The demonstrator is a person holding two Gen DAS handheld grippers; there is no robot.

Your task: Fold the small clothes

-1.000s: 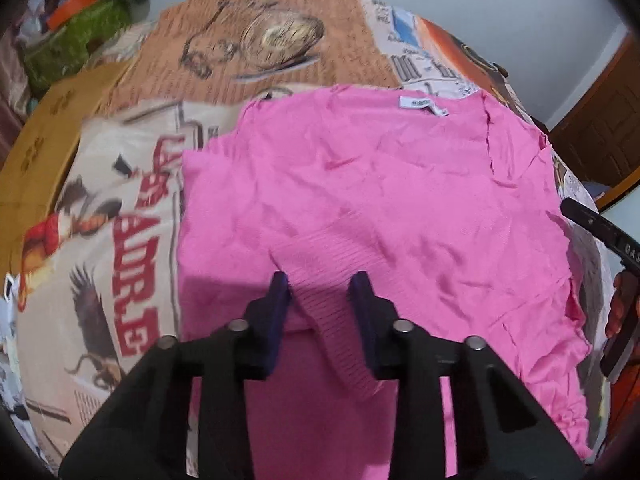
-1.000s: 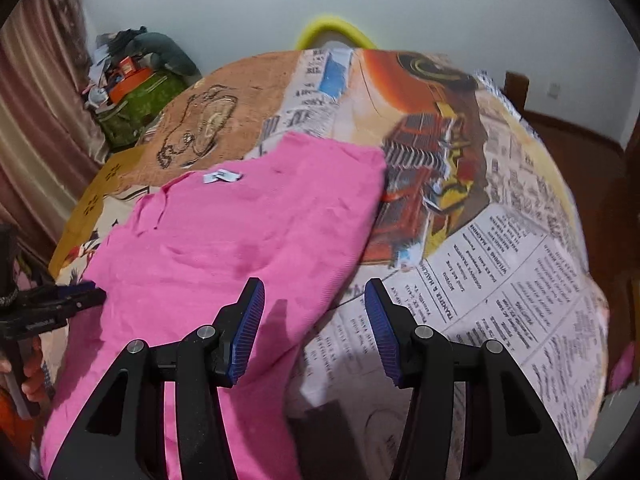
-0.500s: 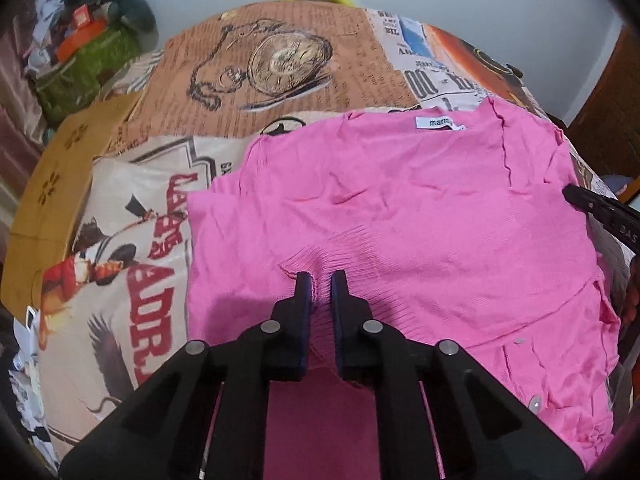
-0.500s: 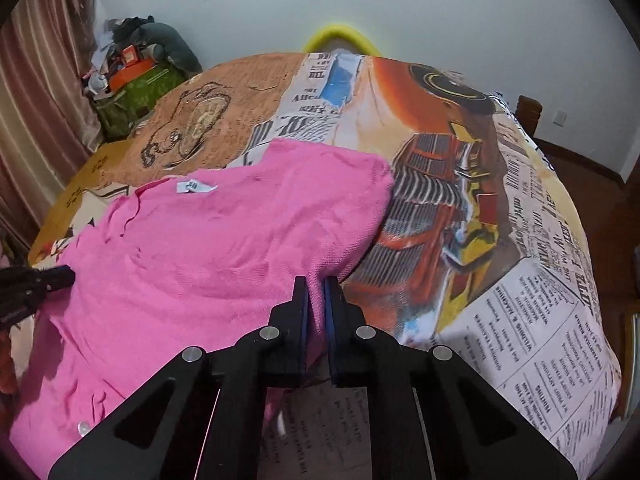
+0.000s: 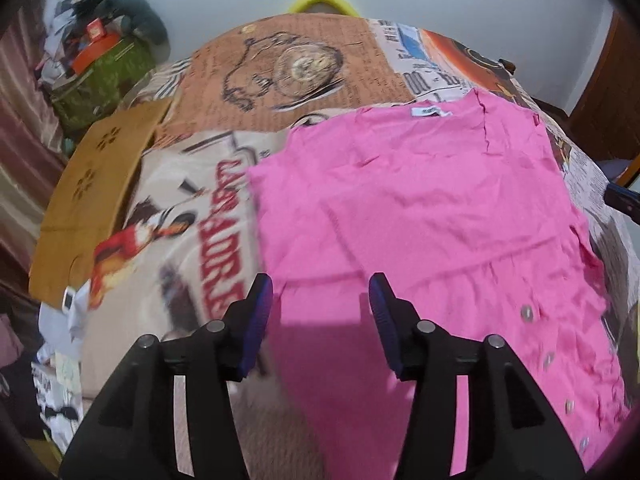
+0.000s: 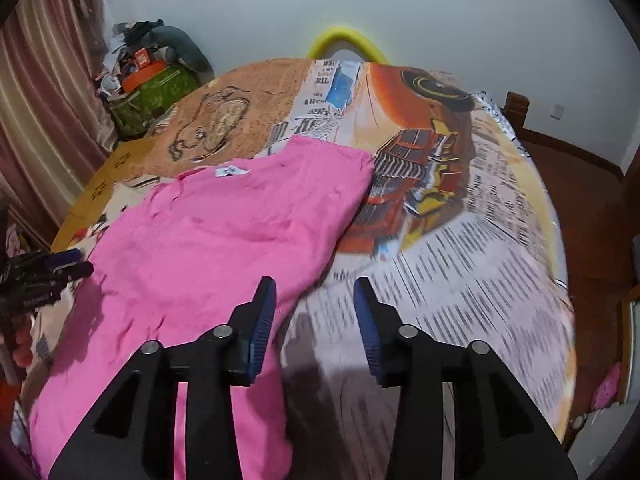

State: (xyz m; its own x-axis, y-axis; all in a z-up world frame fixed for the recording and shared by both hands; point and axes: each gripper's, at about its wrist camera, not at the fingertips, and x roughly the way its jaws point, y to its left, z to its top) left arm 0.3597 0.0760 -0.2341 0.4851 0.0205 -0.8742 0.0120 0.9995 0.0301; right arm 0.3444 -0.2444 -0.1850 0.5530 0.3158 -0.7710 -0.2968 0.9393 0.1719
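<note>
Change: half a second back both pairs of jaws were pinched on folds of the pink knit; now they've let go and lifted clear, and the sleeve cuff that lay across the front is gone from the left wrist view.
Bedspread: the big printed patchwork bedspread point(image 6: 460, 240) carries everything, newsprint and truck panels to the garment's right.
Garment: the pink knitted button-front cardigan point(image 5: 420, 216) lies flat on the spread, white neck label point(image 5: 425, 111) at its far edge, silver buttons point(image 5: 527, 313) along its near right side.
Left gripper: the black left gripper with blue pads point(image 5: 321, 300) hangs over the cardigan's near left edge, jaws opening, nothing pinched between them.
Right gripper: the matching right gripper point(image 6: 314, 300) sits over the cardigan's near right edge, one pad above pink, the other above newsprint, jaws opening, empty.
Meaning: looks like a fold has just been laid down and released; I'd judge the next grab comes at the hem.
</note>
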